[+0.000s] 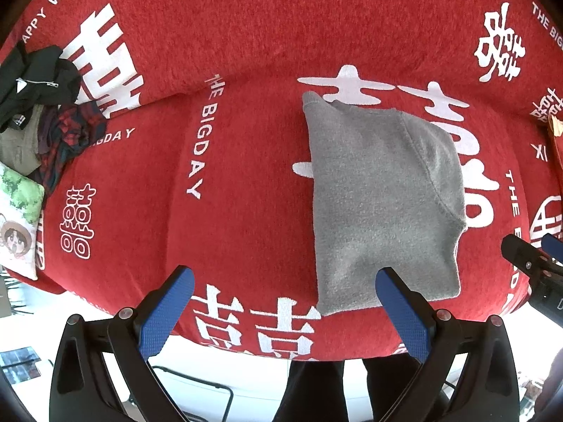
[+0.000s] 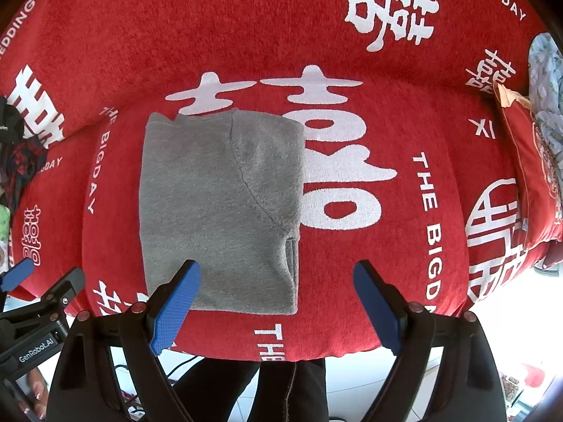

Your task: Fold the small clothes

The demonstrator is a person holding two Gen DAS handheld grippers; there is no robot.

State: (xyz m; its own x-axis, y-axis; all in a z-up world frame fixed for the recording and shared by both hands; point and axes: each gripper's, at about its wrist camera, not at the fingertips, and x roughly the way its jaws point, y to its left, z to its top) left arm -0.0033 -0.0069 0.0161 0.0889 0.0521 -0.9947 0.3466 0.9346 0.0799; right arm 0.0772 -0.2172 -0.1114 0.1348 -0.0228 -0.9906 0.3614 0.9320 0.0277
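The grey sweater (image 2: pixel 218 207) lies folded into a compact upright rectangle on the red sofa cover (image 2: pixel 404 253), flat and smooth, with a curved seam running across its upper right part and a ribbed edge at its top left corner. Its near edge sits just short of the seat's front edge; its long sides are straight. The left gripper (image 1: pixel 283 302) hovers in front of the sweater's near left corner, fingers (image 1: pixel 165 311) spread wide and holding nothing. The right gripper (image 2: pixel 278 295) hovers at the near right corner, likewise wide and unloaded (one blue pad overlaps the cloth in view). Bare cover lies to both sides of the sweater. A pile of dark clothes (image 1: pixel 42 105) sits well apart at the far left, a red cushion (image 2: pixel 527 183) at the far right.
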